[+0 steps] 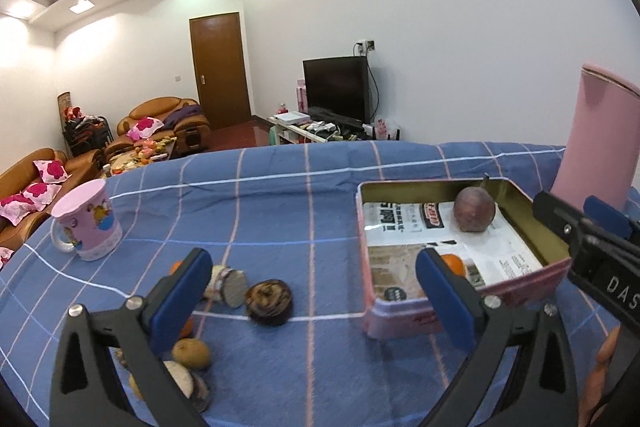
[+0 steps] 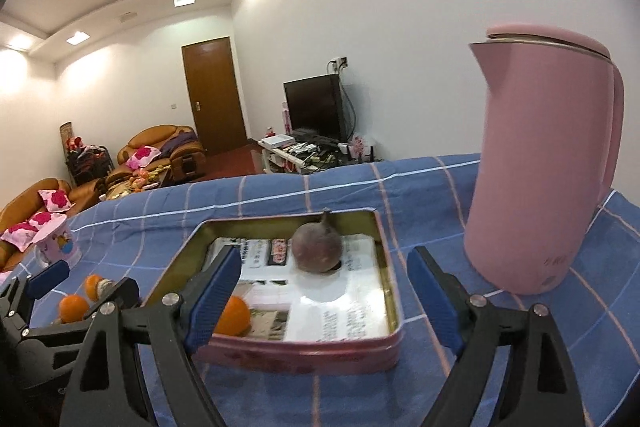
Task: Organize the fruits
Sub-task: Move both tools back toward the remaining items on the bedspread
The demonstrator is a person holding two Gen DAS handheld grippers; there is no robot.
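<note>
Blue checked cloth [image 1: 304,187] covers the table. Both claws are spread, holding nothing. Loose fruits, including a round brown fruit [image 1: 191,353], lie at seven o'clock beneath the left gripper [image 1: 316,297], nearer than the right gripper [image 2: 326,297], which faces the pink rectangular tin [image 2: 394,311].

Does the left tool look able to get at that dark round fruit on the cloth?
Probably yes: the left tool is open, and the dark round fruit lies uncovered just ahead.

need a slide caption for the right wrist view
Open right hand-held gripper facing a pink tin holding a dark round fruit and an orange, pink kettle alongside.
</note>
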